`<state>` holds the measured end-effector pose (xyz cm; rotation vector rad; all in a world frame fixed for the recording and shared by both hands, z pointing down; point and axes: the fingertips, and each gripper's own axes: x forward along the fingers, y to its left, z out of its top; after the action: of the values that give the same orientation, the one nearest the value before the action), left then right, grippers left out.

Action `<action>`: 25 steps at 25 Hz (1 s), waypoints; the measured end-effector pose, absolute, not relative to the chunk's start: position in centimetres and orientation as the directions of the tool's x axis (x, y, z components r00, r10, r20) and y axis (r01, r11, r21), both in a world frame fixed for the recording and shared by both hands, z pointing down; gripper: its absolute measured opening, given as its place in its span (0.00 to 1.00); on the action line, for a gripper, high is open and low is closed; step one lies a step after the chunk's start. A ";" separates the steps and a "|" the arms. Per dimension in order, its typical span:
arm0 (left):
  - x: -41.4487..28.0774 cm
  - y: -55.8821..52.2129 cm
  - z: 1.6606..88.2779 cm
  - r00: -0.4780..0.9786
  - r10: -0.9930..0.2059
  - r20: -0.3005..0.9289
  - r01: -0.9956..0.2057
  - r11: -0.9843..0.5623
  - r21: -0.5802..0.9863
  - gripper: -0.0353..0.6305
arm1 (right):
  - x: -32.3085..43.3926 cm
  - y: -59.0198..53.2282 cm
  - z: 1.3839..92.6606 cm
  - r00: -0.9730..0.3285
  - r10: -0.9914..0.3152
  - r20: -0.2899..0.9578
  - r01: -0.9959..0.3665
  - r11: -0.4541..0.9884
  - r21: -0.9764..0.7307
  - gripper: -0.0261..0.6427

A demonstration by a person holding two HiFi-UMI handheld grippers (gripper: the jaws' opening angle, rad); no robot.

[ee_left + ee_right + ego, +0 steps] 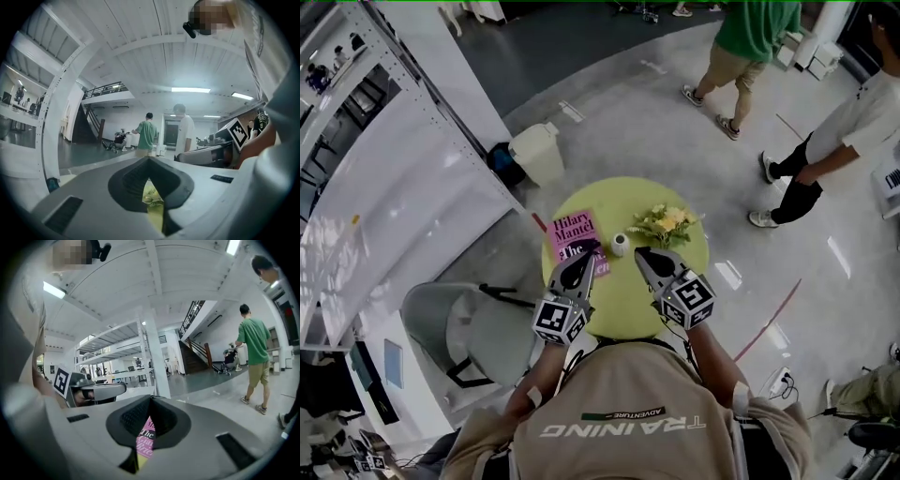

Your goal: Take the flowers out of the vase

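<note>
A bunch of yellow flowers point(667, 223) lies on the round yellow-green table point(623, 314), to the right of a small white vase point(619, 244) that stands upright with nothing showing in its mouth. My left gripper point(587, 255) hovers over the table's near left part, jaws shut and empty. My right gripper point(644, 256) hangs just right of the vase, also shut with nothing in it. In the left gripper view the closed jaws point(149, 163) leave a slit that shows the flowers point(152, 197). The right gripper view's shut jaws point(151, 403) frame the pink book point(146, 439).
A pink book point(575, 238) lies on the table's left part, under the left gripper's tip. A grey chair point(455, 328) stands left of the table, a white bin point(539, 152) behind it. White shelving point(403, 141) runs along the left. Two people point(750, 47) walk on the floor beyond.
</note>
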<state>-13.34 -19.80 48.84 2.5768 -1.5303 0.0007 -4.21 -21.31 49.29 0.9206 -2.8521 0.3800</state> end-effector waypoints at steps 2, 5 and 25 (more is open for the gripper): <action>-13.8 -19.6 48.3 0.472 -0.879 0.062 -0.879 -0.464 0.113 0.06 | -4.5 -21.0 48.3 -0.808 -0.562 0.176 -0.588 0.787 -0.188 0.04; -14.6 -19.5 47.5 0.455 -0.889 0.050 -0.888 -0.448 0.104 0.06 | -4.8 -20.7 47.0 -0.811 -0.564 0.156 -0.585 0.791 -0.181 0.04; -14.9 -20.6 42.9 0.433 -0.901 0.007 -0.901 -0.433 0.017 0.06 | -2.5 -21.2 43.2 -0.759 -0.640 0.115 -0.650 0.755 -0.084 0.04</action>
<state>-14.88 -20.60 42.93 2.6438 -1.6634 -0.0050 -2.53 -21.25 43.16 1.0563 -2.8692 0.1826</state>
